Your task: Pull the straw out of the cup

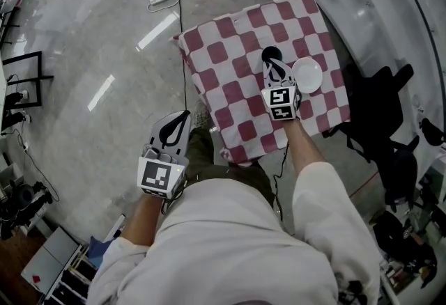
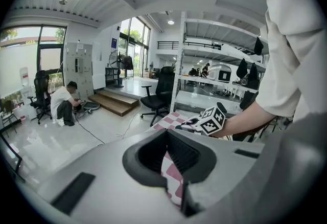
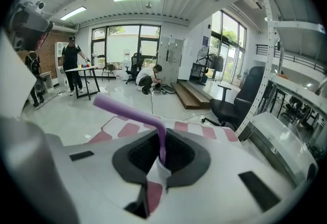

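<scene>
The right gripper (image 3: pixel 162 154) is pinching the purple bent straw (image 3: pixel 138 114) between its jaws, just above the rim of the white cup (image 3: pixel 159 173) that is standing on the checkered-cloth surface (image 1: pixel 230 74). The left gripper (image 1: pixel 184 118) is hovering over the floor beside that surface, jaws pressed together on nothing

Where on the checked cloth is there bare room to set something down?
The left part of the red-and-white checked tablecloth, from its left edge to the right tool, is bare. It is crowded around the dark round cup and round white plate.
</scene>
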Available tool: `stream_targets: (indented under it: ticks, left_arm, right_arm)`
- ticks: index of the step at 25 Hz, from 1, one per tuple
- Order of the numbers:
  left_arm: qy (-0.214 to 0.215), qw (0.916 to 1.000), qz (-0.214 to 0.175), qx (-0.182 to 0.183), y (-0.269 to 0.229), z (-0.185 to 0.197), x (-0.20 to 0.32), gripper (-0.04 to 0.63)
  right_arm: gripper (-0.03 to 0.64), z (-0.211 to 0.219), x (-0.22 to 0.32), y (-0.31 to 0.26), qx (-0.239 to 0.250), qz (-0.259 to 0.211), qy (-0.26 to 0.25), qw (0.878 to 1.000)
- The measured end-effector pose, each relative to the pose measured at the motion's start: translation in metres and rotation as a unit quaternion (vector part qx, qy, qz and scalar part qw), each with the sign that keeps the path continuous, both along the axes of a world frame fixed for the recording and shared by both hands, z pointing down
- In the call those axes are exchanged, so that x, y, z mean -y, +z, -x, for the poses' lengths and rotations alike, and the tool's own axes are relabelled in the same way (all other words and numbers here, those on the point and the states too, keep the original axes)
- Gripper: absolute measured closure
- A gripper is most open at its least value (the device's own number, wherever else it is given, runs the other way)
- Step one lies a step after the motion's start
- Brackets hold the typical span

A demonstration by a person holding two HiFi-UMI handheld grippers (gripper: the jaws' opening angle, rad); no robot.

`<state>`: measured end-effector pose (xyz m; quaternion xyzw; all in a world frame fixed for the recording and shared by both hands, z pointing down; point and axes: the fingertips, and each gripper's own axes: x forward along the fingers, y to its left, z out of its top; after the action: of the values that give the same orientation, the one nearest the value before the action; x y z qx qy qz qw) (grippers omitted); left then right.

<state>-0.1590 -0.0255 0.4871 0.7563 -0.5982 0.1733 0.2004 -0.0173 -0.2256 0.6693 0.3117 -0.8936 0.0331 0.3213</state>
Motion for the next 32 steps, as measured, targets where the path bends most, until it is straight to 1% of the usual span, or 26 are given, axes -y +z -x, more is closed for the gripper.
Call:
stream_targets:
  ticks: [7, 19, 32]
  left_arm:
    - [0.018, 0.9997, -0.012, -0.007, -0.006, -0.013, 0.009, 0.591]
    - [0.056, 0.9975, -0.038, -0.020, -0.019, -0.038, 0.030, 0.591]
    - [0.089, 0.9938, -0.065, -0.020, -0.037, -0.064, 0.034, 0.591]
  right_arm:
    - [0.580, -0.006, -0.005, -0.035, 0.022, -0.015, 0.005, 1.000]
    - [0.580, -0.019, -0.019, -0.112, 0.063, -0.053, 0.010, 0.997]
    - [0.581, -0.043, -0.058, -0.199, 0.120, -0.093, 0.018, 0.988]
